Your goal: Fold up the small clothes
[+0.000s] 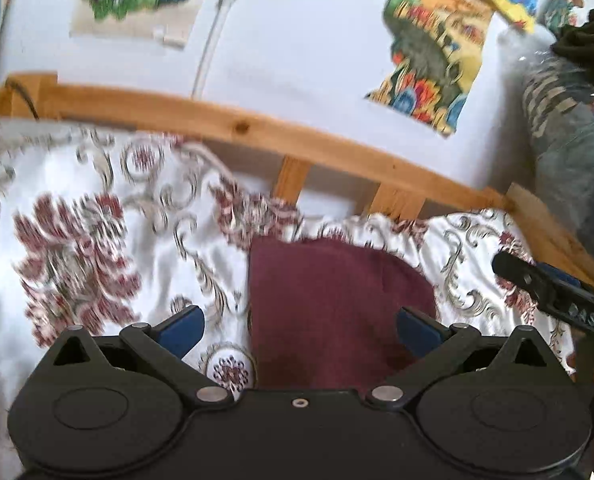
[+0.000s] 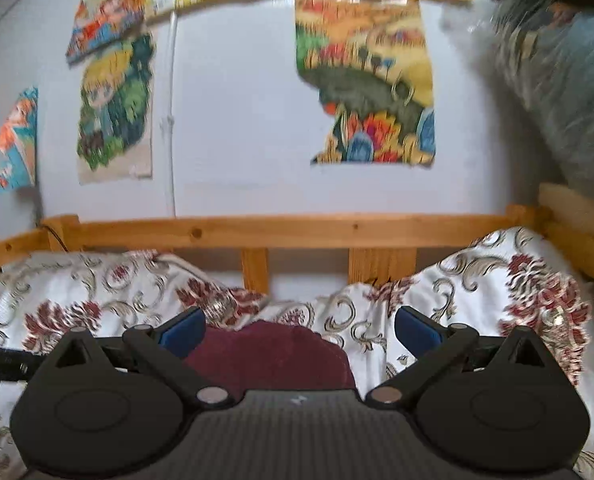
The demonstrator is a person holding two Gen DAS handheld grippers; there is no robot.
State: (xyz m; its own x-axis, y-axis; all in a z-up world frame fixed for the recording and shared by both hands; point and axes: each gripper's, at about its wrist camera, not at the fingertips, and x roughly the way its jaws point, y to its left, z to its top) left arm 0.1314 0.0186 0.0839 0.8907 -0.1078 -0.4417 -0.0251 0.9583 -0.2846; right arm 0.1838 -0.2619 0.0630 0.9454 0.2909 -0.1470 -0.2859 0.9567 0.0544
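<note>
Maroon garment lies folded on patterned bedspread.

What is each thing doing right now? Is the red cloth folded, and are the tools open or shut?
Dark red knitted cloth: lying folded on the bedspread, held by nothing.
Left tool: open, empty, above the cloth.
Right tool: open, empty.
White floral bedspread: spread out, wrinkled.
Colourful posters: stuck on the wall, edges torn.

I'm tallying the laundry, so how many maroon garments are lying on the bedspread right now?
1. A single maroon garment lies flat on the floral bedspread, ahead of the open left gripper and near the wooden bed rail. Others may be hidden below the grippers.
</note>
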